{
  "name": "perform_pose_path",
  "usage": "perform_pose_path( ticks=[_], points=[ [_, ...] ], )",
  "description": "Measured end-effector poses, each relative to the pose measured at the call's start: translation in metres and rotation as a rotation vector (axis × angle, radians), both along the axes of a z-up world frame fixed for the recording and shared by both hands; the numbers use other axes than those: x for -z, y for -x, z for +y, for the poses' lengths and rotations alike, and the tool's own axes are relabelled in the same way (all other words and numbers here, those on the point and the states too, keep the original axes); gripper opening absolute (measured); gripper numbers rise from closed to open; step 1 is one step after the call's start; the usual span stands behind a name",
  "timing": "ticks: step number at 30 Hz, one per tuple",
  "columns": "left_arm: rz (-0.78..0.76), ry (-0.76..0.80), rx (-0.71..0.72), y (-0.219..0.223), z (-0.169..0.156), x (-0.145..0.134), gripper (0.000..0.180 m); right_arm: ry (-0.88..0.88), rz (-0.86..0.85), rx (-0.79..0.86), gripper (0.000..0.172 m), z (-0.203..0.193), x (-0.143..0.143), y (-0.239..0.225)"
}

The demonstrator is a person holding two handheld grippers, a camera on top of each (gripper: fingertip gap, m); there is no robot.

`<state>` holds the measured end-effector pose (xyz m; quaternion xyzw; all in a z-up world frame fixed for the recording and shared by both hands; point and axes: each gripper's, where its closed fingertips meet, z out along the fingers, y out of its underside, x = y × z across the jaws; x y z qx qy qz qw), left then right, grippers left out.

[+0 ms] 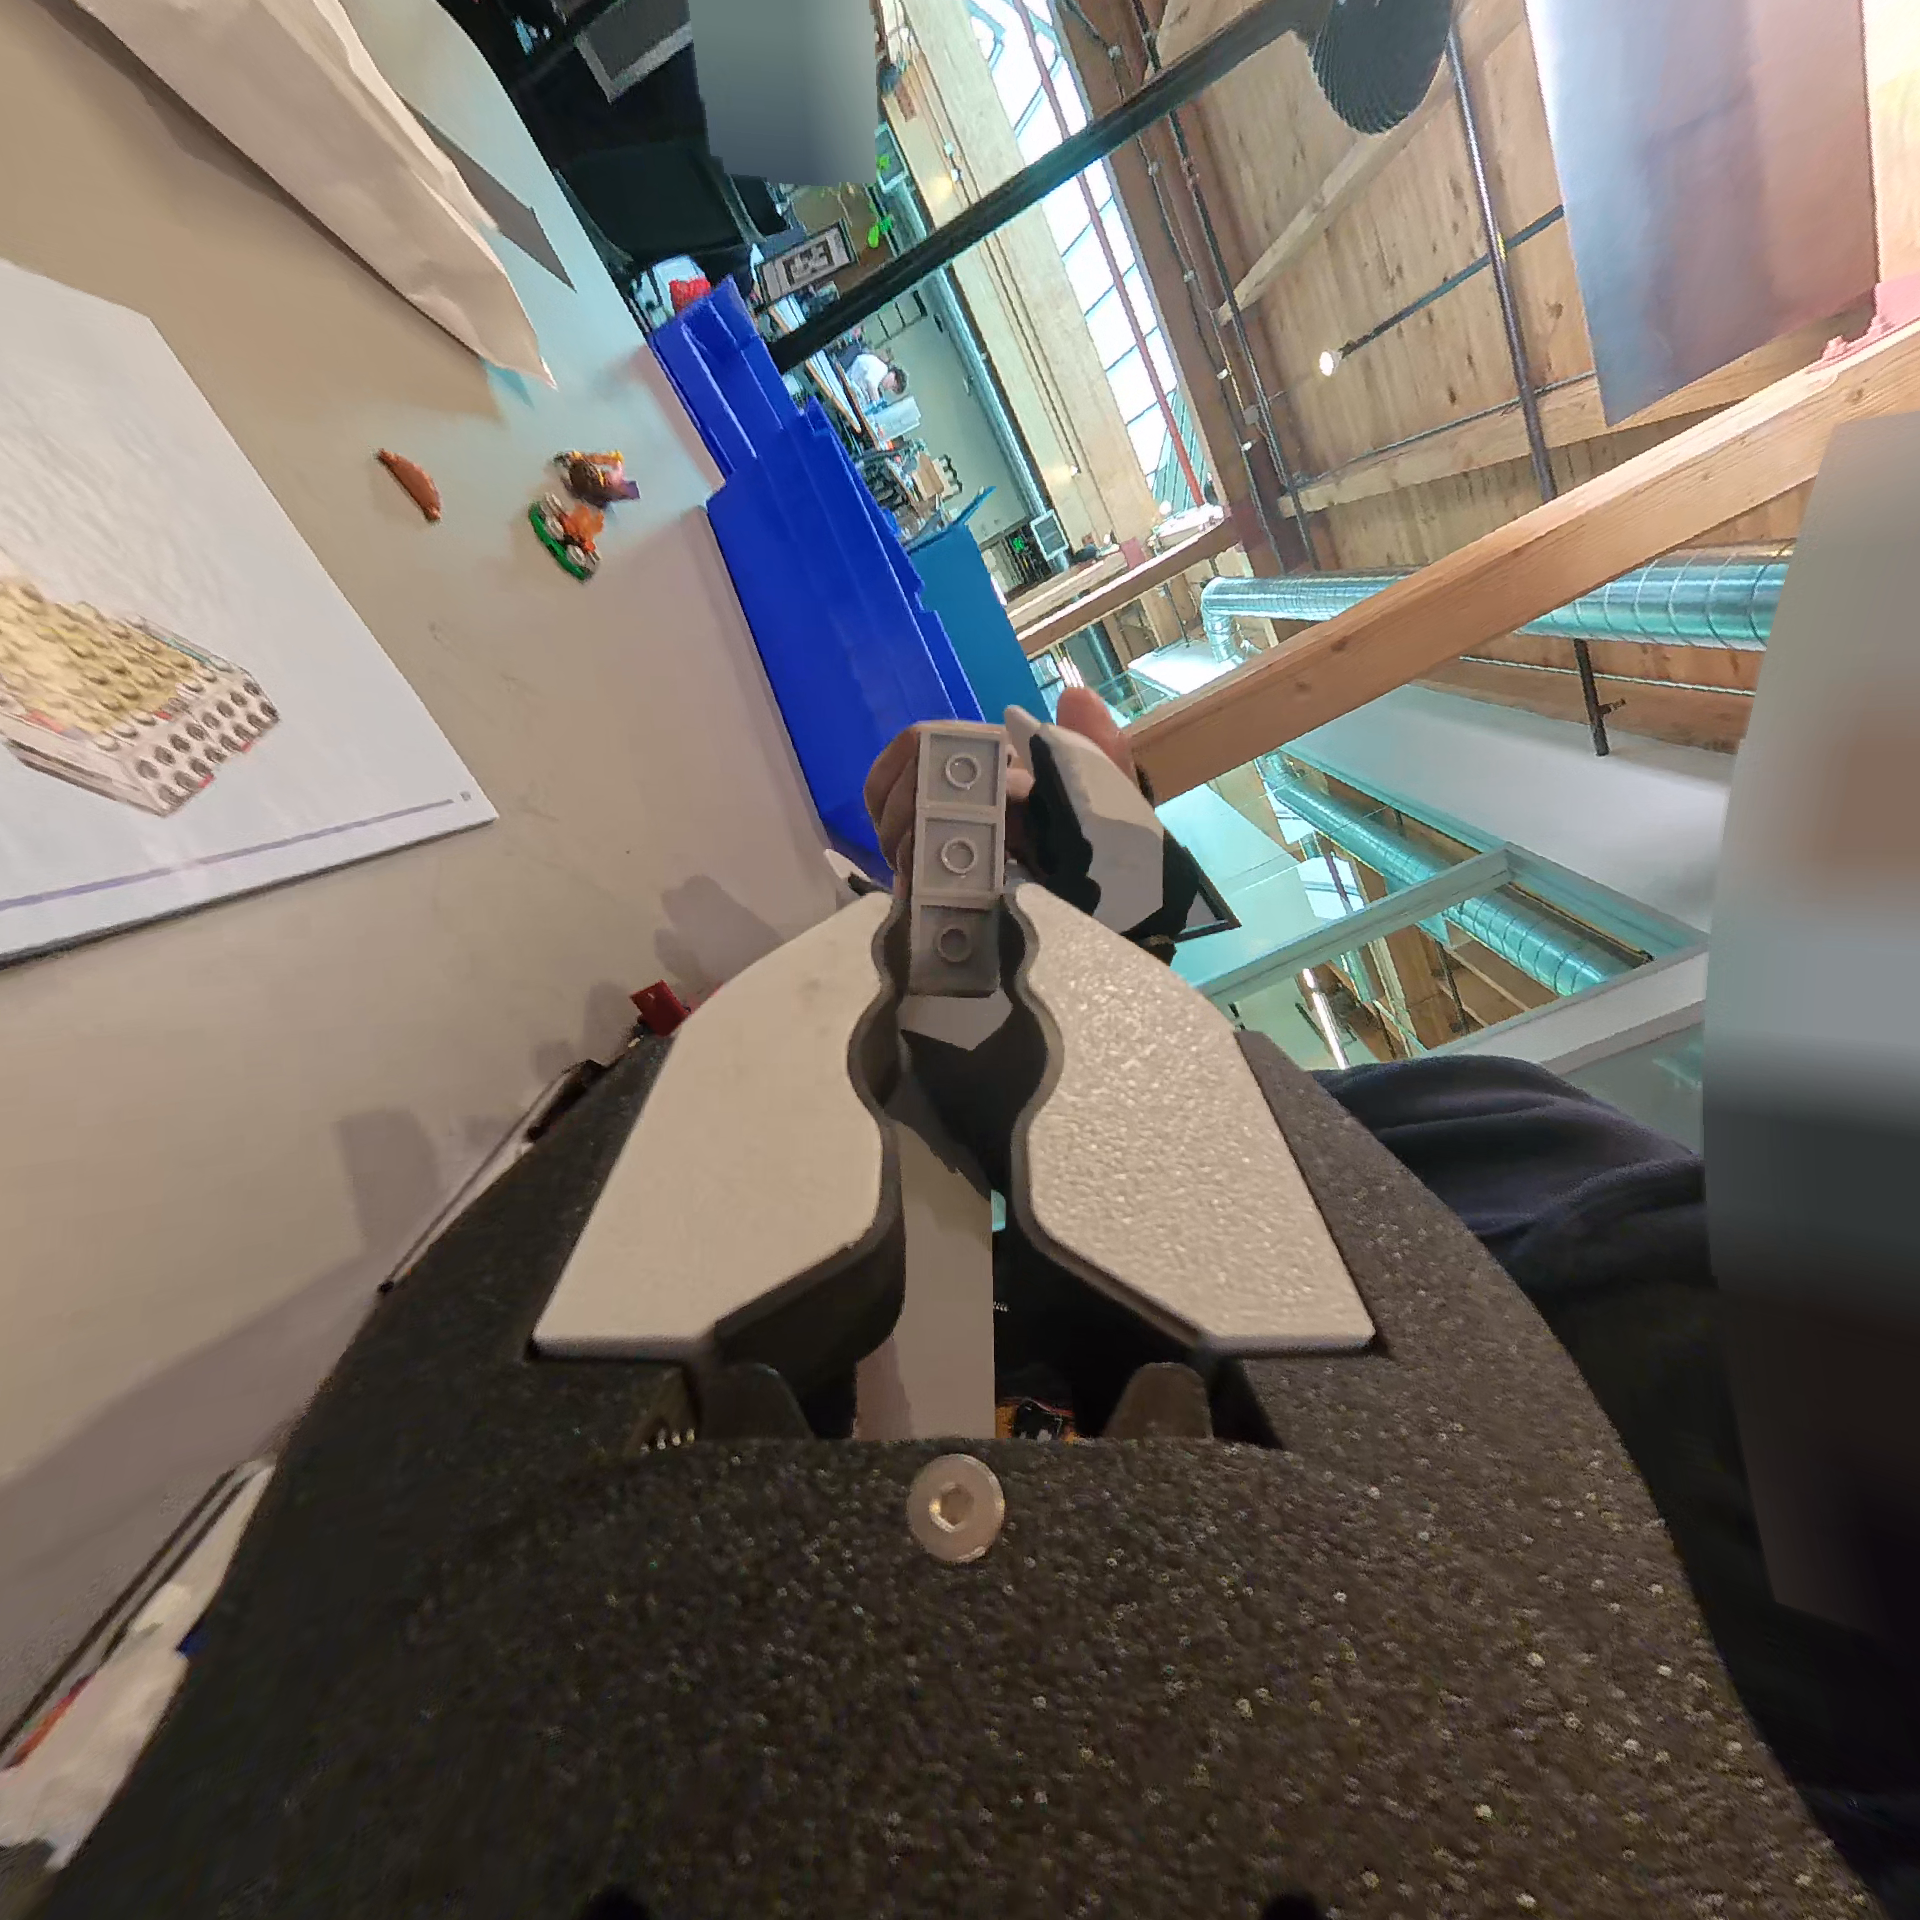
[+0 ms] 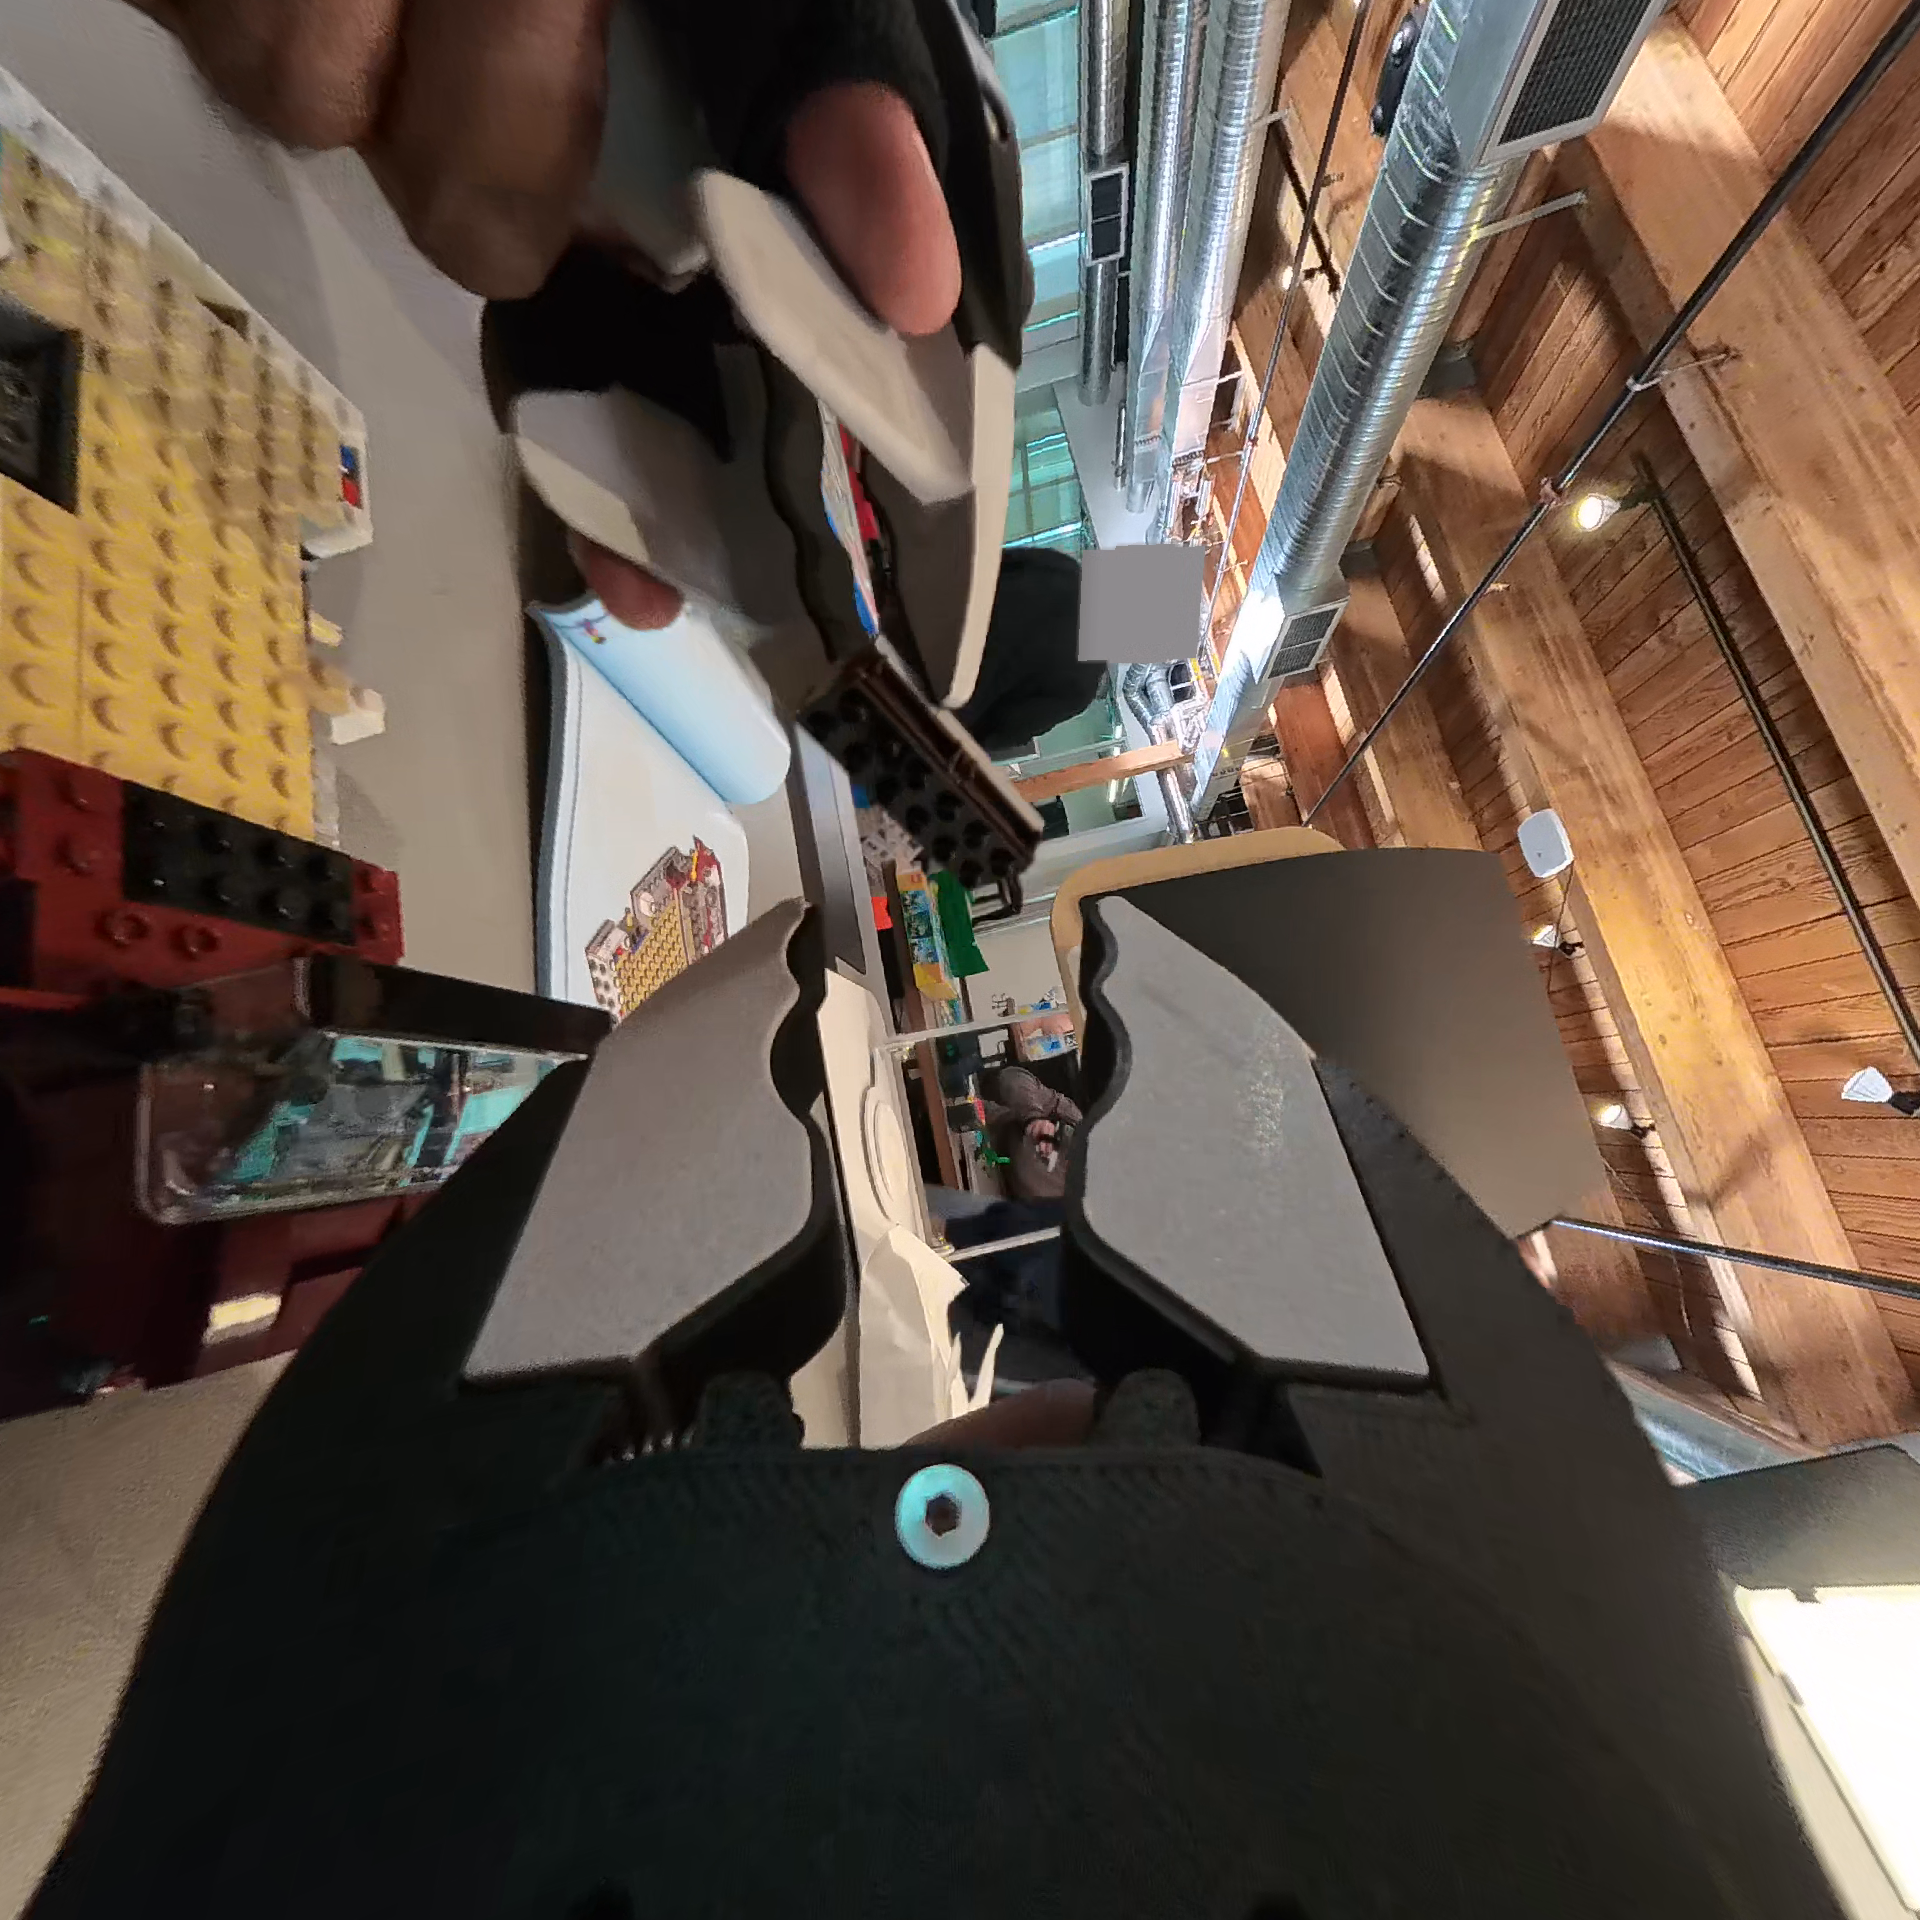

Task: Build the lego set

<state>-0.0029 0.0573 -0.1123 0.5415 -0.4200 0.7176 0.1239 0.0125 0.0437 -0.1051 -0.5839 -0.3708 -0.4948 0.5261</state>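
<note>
My left gripper [image 1: 951,935] is shut on a narrow stacked brick piece [image 1: 956,831]. Its grey underside with three round sockets faces the camera and sticks out past the fingertips. The right wrist view shows the same piece [image 2: 920,790] as a black studded plate on brown and pale layers, held by the left gripper's pale fingers [image 2: 852,364] with a hand around them. My right gripper [image 2: 945,935] is open and empty, with its tips just short of that piece. It also shows in the left wrist view [image 1: 1101,821], just behind the brick.
A yellow studded build [image 2: 156,582] with dark red bricks [image 2: 83,883], a black plate [image 2: 239,873] and a clear part [image 2: 312,1122] lies left. An instruction booklet [image 2: 644,831] lies open. Blue bins [image 1: 821,582], small loose pieces [image 1: 577,509] and a printed page [image 1: 156,623] lie on the table. Only a small space, under 4 cm, lies between the two pairs of fingers.
</note>
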Motion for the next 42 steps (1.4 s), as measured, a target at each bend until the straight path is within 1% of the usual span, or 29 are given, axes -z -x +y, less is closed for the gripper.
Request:
perform_pose_path(
  ticks=[3,5,20,28,30,35,36,39,42],
  points=[
    [-0.013,0.002,-0.031,0.0,0.011,-0.005,0.016,0.0,0.009,-0.005,0.046,0.0,0.0,0.002],
    [-0.014,0.009,-0.029,0.001,0.012,-0.005,0.016,0.0,0.004,-0.009,0.046,0.0,0.0,0.004],
    [0.008,0.021,0.051,0.005,-0.008,0.0,0.016,-0.012,-0.064,-0.016,0.047,-0.001,-0.003,0.011],
    [0.03,0.006,0.103,0.008,-0.02,0.007,0.016,0.027,-0.124,-0.038,0.047,-0.001,0.004,0.017],
    [0.032,0.011,0.115,0.009,-0.022,0.007,0.016,0.024,-0.143,-0.04,0.045,-0.001,0.003,0.018],
    [0.031,0.012,0.155,0.012,-0.032,0.007,0.016,0.027,-0.174,-0.047,0.03,-0.001,0.005,0.02],
    [0.031,0.007,0.154,0.012,-0.032,0.008,0.016,0.032,-0.175,-0.046,0.03,-0.001,0.005,0.02],
    [0.024,-0.002,0.153,0.012,-0.031,0.007,0.016,0.048,-0.166,-0.032,0.026,-0.001,0.006,0.018],
    [-0.017,-0.023,0.137,0.011,-0.026,0.002,0.017,0.062,-0.122,-0.011,0.021,-0.001,0.006,0.016]
  ],
)
